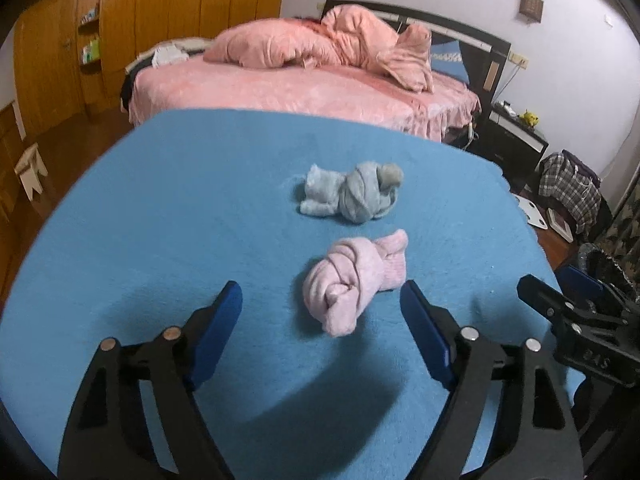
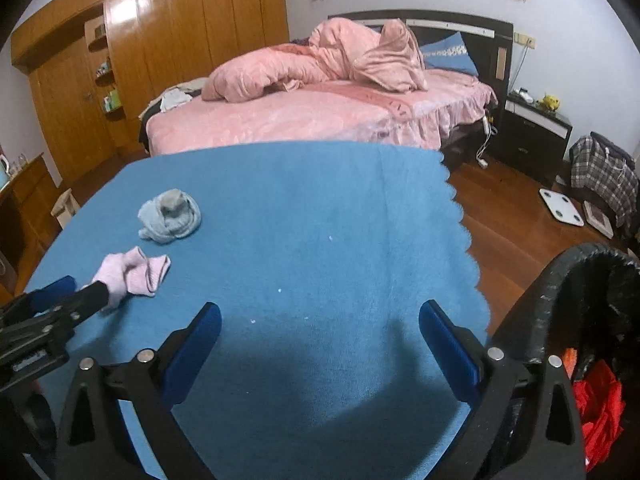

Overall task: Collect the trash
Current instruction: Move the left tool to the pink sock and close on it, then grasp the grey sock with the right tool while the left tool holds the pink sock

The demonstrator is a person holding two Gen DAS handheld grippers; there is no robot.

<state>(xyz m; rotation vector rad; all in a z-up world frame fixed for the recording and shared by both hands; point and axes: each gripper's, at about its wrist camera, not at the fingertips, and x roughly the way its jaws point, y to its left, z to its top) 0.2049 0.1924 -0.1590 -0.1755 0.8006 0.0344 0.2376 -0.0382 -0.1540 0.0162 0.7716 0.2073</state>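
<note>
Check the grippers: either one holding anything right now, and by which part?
Nothing held. The left gripper is open, its fingers either side of the near end of the pink sock bundle, not touching. The right gripper is open over bare blue cloth.

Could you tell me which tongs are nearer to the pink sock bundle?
Left. The left tongs stand open right around the pink sock bundle; the right tongs hover over bare blue cloth, off to its side.

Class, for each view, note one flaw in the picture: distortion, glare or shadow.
Left wrist view: fisheye bends the blue cloth's far edge into an arc; gripper shadow darkens its near part. Right wrist view: glare whitens the wardrobe door; corners vignette black.
</note>
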